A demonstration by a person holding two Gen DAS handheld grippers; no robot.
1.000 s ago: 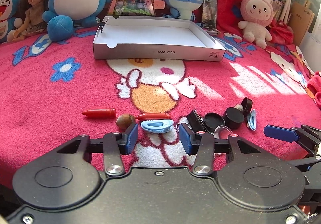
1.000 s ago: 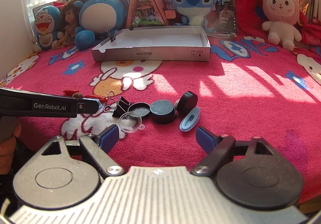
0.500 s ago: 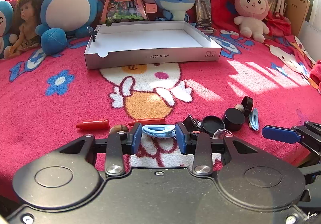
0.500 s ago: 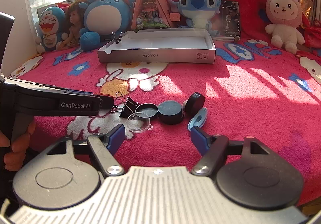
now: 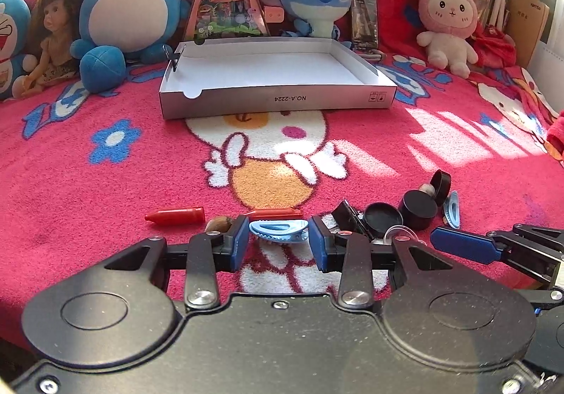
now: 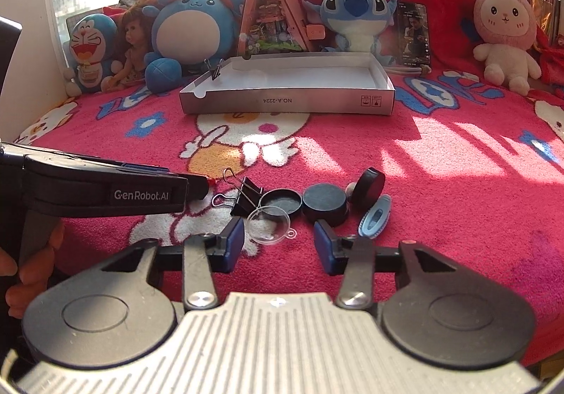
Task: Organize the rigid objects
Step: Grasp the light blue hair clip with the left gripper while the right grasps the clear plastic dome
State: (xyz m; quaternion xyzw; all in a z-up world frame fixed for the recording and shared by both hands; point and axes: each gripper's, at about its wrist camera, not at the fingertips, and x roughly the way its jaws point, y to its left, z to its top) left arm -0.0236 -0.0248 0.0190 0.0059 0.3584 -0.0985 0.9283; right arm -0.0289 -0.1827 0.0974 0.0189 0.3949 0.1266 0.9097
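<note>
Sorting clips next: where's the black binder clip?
Right wrist view, left of centre: the black binder clip sits on the red blanket, beside the open black lid.

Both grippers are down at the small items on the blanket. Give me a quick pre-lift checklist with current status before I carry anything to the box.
1. Left gripper on the blue clip: ok, pads meet both its ends.
2. Right gripper on the clear dome: not ok, jaws have just been closing but gaps remain at both pads.
3. Red crayon and nut clear of the left grip: ok, both outside the pads.
4. White box free to receive: ok, floor bare, one binder clip on its rim.
5. Clip lifted off the blanket: cannot tell.
</note>
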